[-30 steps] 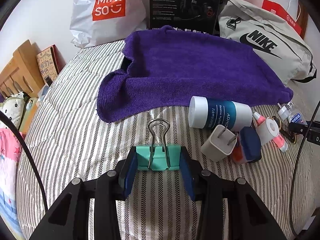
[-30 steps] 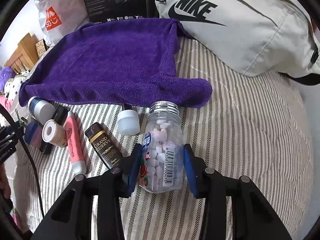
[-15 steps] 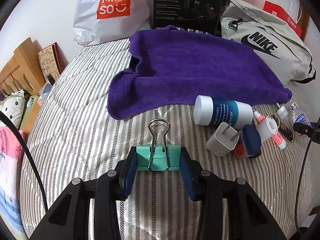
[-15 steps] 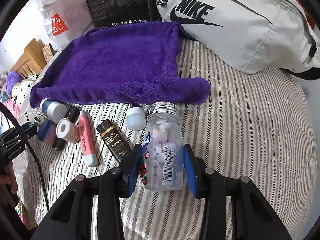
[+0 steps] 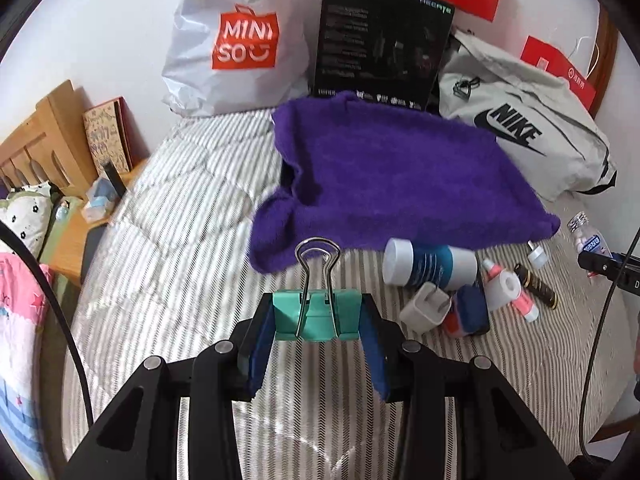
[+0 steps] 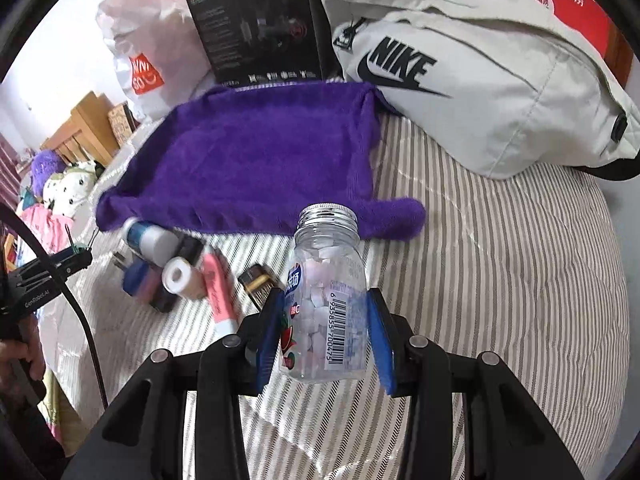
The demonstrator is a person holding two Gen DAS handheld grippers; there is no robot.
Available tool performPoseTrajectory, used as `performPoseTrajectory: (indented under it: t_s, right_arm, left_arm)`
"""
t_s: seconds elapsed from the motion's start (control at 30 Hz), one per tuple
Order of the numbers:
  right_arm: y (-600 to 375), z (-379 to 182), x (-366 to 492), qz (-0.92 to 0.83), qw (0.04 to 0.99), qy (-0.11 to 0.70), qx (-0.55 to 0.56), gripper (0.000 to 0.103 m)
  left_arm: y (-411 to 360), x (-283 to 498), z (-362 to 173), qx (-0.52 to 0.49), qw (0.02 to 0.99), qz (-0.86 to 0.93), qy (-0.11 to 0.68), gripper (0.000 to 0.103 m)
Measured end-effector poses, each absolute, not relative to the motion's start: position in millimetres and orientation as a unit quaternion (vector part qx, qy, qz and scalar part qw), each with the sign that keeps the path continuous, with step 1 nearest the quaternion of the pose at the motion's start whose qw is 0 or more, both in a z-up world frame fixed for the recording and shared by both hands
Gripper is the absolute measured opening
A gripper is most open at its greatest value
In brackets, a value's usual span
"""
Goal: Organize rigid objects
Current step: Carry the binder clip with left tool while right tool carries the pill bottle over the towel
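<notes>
Binder clip (image 5: 316, 316), teal, gripped between the jaws of the left gripper (image 5: 316, 326), wire handles up, above the striped bed (image 5: 168, 280). Candy bottle (image 6: 326, 300), clear with a metal cap, gripped by the right gripper (image 6: 326, 330), just short of the purple towel (image 6: 256, 160). Along the towel's near edge: white-and-blue bottle (image 5: 430, 267), charger plug (image 5: 424, 307), pink tube (image 6: 218, 284), small dark bottle (image 5: 536, 286). Beyond the towel: black box (image 5: 380, 44), white shopping bag (image 5: 236, 40), grey bag (image 6: 480, 80).
</notes>
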State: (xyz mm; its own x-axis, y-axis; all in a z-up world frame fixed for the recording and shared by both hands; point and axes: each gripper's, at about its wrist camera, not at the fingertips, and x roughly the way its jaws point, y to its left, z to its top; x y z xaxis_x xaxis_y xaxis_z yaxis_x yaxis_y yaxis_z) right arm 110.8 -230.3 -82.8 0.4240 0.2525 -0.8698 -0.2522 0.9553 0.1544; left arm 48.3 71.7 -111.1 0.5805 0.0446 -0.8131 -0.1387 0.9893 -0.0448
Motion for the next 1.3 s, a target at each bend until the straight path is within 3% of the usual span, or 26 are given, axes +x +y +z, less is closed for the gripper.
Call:
performPoseTrajectory:
  t_s: [0.6, 1.0, 1.3]
  right_arm:
    - [-211, -60, 175, 0.181, 0.85, 0.495, 0.003, 0.041]
    - [-202, -72, 241, 0.187, 0.844, 0.503, 0.003, 0.041]
    - [-181, -110, 285, 0.196, 0.828, 0.526, -0.008, 0.041]
  left_arm:
    - [81, 129, -77, -0.07, 0.898, 0.022, 0.433, 0.039]
    - [67, 209, -90, -0.066, 0.892, 0.002, 0.447, 0.039]
    - [65, 262, -120, -0.071, 0.878, 0.0, 0.473, 0.039]
